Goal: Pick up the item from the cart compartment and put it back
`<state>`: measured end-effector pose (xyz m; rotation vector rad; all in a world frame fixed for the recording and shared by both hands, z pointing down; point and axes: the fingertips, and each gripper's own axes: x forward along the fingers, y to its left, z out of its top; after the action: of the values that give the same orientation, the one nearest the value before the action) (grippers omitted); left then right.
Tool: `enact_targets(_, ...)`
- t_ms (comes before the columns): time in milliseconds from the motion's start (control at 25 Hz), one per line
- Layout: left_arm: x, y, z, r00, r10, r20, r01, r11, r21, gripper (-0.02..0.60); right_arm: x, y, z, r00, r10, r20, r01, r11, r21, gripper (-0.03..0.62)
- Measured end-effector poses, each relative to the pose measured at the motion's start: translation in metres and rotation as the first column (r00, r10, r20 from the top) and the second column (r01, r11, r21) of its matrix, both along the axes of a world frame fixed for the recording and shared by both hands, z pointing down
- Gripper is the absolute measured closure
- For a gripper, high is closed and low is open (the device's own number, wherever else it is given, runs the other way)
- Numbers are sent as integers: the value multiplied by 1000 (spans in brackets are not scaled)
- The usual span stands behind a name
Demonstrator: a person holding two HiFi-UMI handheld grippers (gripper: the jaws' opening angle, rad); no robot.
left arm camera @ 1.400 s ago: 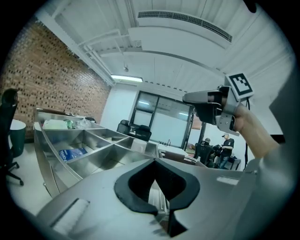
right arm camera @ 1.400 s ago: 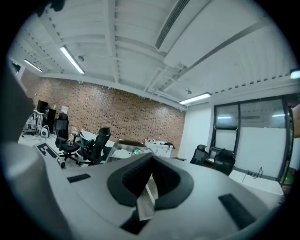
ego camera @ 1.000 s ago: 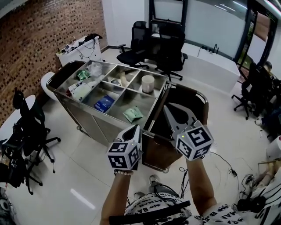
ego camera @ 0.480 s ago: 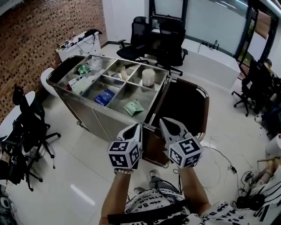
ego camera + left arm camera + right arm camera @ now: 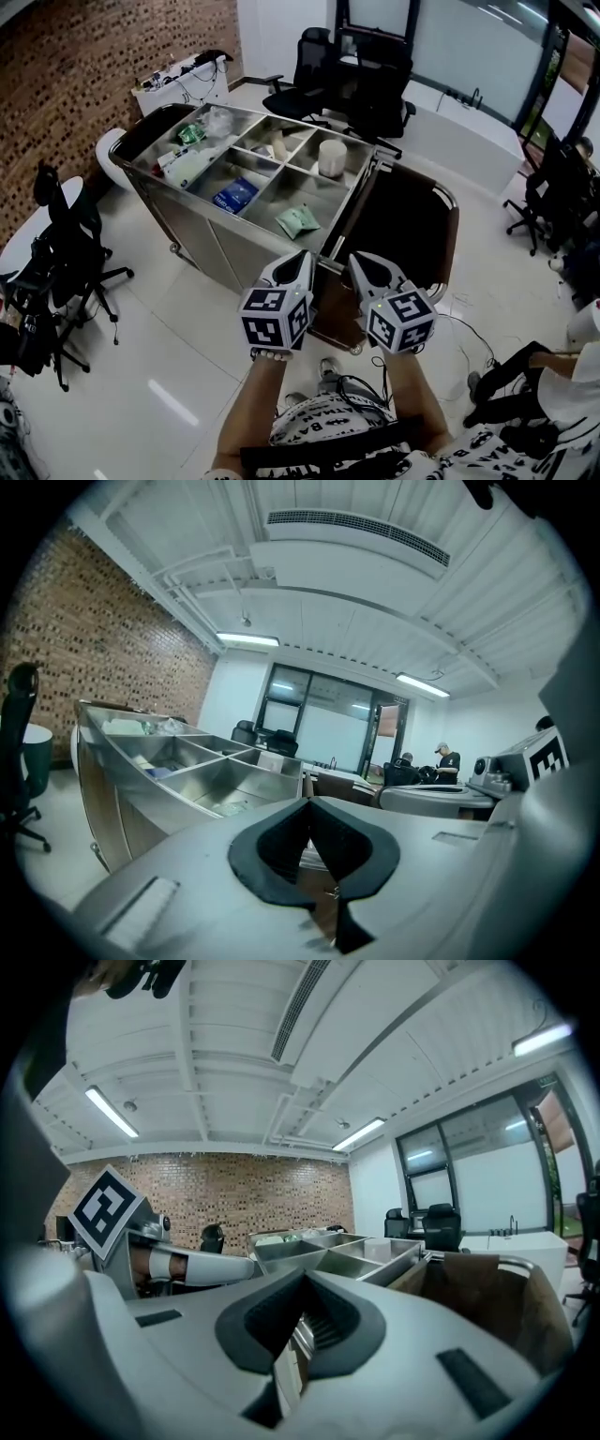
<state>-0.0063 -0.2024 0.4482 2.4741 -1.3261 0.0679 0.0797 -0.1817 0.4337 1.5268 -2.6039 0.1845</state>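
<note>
In the upper left of the frame stands the steel cart (image 5: 214, 251), below it the left gripper (image 5: 302, 258) and right gripper (image 5: 360, 262) hover side by side (both jaws closed, empty), and a green packet (image 5: 298, 221) lies in its lower-right compartment.

The cart (image 5: 214, 246) is open from above, with only low dividers (image 5: 279, 173) between compartments. Bare floor (image 5: 178, 361) lies before it. A dark bag (image 5: 412, 225) blocks its right end, and a chair (image 5: 70, 246) stands left.
</note>
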Motion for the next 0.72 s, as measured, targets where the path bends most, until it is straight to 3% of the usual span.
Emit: enact_targets(720, -5, -9, 6, 1000, -7, -15, 6, 1000, -18, 580, -6, -6, 6, 1000, 0, -11, 0, 1000, -25, 594)
